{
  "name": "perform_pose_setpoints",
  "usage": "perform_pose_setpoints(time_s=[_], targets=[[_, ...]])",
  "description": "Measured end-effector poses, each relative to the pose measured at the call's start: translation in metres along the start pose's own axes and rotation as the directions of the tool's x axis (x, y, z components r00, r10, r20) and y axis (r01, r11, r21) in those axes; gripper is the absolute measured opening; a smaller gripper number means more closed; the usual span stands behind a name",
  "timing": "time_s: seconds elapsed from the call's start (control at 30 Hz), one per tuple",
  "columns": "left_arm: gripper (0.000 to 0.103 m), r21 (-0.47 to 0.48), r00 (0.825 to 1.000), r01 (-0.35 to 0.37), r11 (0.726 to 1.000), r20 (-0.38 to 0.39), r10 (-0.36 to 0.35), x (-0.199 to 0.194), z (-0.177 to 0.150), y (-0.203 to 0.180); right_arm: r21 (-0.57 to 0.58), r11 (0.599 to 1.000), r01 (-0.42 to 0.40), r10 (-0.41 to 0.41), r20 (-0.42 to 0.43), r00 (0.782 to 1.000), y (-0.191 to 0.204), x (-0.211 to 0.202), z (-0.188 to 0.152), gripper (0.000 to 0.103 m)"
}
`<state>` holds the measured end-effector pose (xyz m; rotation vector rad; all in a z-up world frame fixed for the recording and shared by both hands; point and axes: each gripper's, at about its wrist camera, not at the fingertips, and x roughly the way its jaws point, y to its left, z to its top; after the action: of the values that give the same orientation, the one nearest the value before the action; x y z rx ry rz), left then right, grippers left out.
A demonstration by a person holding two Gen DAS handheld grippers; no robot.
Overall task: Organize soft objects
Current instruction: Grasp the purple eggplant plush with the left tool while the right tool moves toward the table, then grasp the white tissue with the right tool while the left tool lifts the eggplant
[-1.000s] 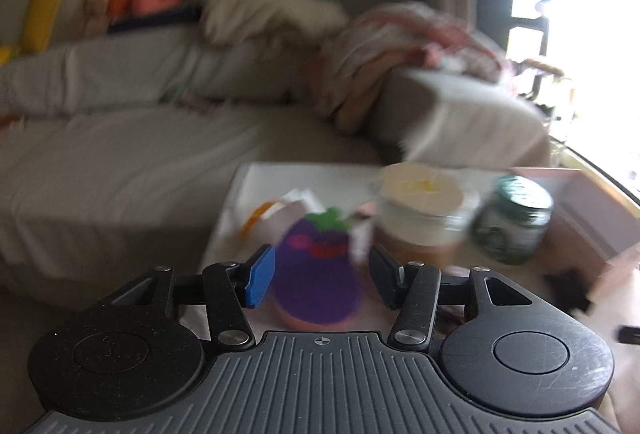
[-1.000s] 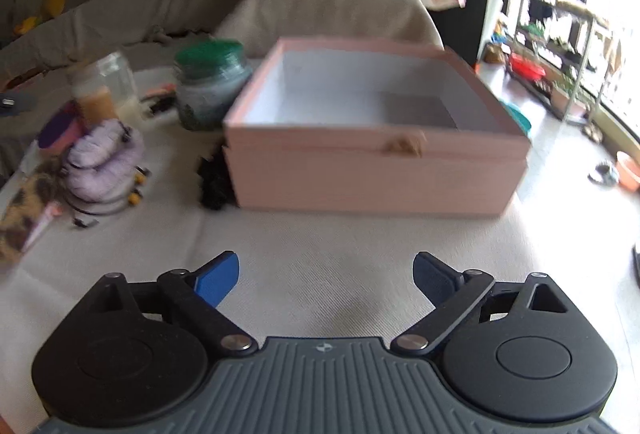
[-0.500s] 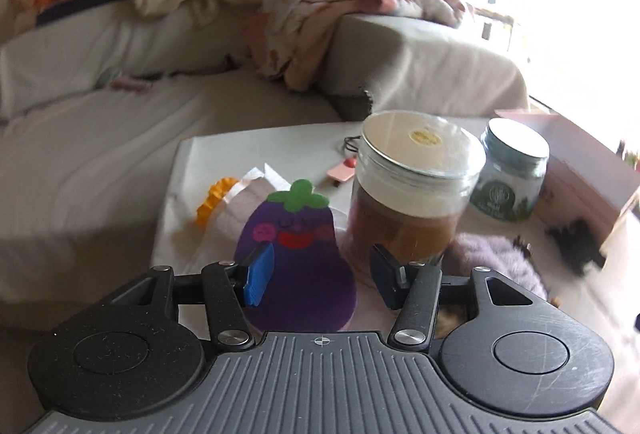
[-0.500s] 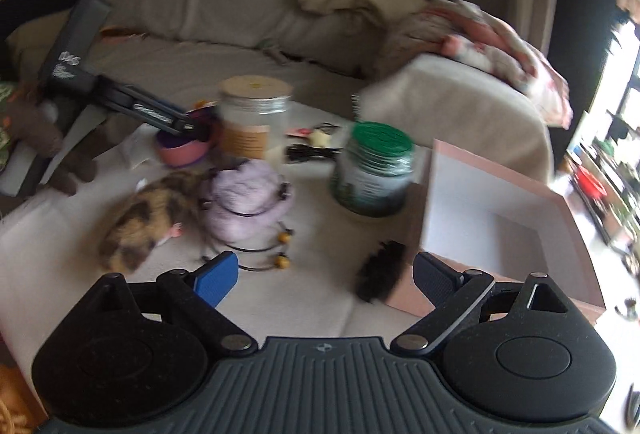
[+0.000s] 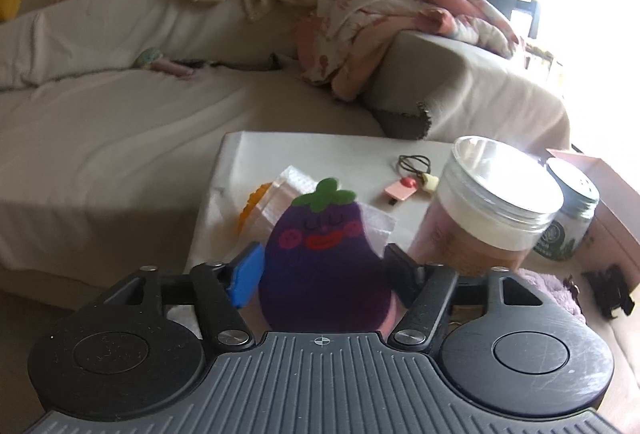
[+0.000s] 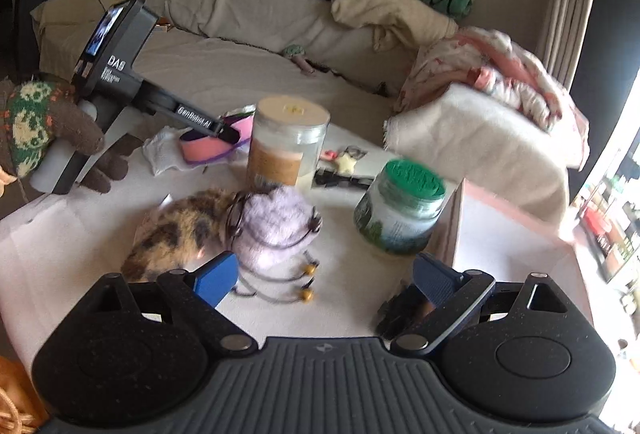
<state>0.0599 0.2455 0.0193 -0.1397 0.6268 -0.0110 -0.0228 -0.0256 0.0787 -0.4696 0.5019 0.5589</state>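
Note:
A purple eggplant plush (image 5: 320,258) with a green stalk and a pink underside stands between the jaws of my left gripper (image 5: 324,272). Those jaws are opening and the pads sit beside its flanks without pinching it. In the right wrist view the same gripper (image 6: 224,130), held by a gloved hand (image 6: 60,130), reaches over the eggplant plush (image 6: 208,148) at the table's far left. My right gripper (image 6: 324,280) hangs open over the table with nothing between its fingers. Just ahead of it lie a lilac fluffy scrunchie (image 6: 272,230) and a leopard-spotted one (image 6: 176,234).
A clear jar with a pale lid (image 6: 286,146) and a green-lidded jar (image 6: 404,210) stand mid-table. The open pink box (image 6: 516,234) is at the right, and a black hair clip (image 6: 400,310) lies by my right finger. A sofa with pillows and blankets (image 5: 160,82) runs behind the table.
The left jaws have spread wider around the eggplant plush as the gripper moved closer and lower. The right gripper has rolled and swung left, from the pink box towards the scrunchies.

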Motion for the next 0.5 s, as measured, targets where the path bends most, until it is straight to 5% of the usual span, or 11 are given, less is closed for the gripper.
perform_pose_setpoints(time_s=[0.2, 0.37, 0.5], targets=[[0.074, -0.053, 0.999, 0.038, 0.998, -0.032, -0.040, 0.002, -0.005, 0.011, -0.048, 0.998, 0.044, -0.042, 0.050, 0.998, -0.004, -0.004, 0.029, 0.095], [0.073, -0.093, 0.996, 0.083, 0.992, 0.052, -0.079, -0.016, -0.006, 0.020, -0.019, 0.999, -0.039, 0.039, 0.044, 0.998, -0.010, 0.002, 0.078, 0.095], [0.073, -0.237, 0.980, 0.184, 0.954, 0.116, -0.161, -0.047, -0.020, 0.043, 0.019, 0.991, -0.131, 0.132, -0.034, 0.991, -0.011, 0.029, 0.148, 0.095]])
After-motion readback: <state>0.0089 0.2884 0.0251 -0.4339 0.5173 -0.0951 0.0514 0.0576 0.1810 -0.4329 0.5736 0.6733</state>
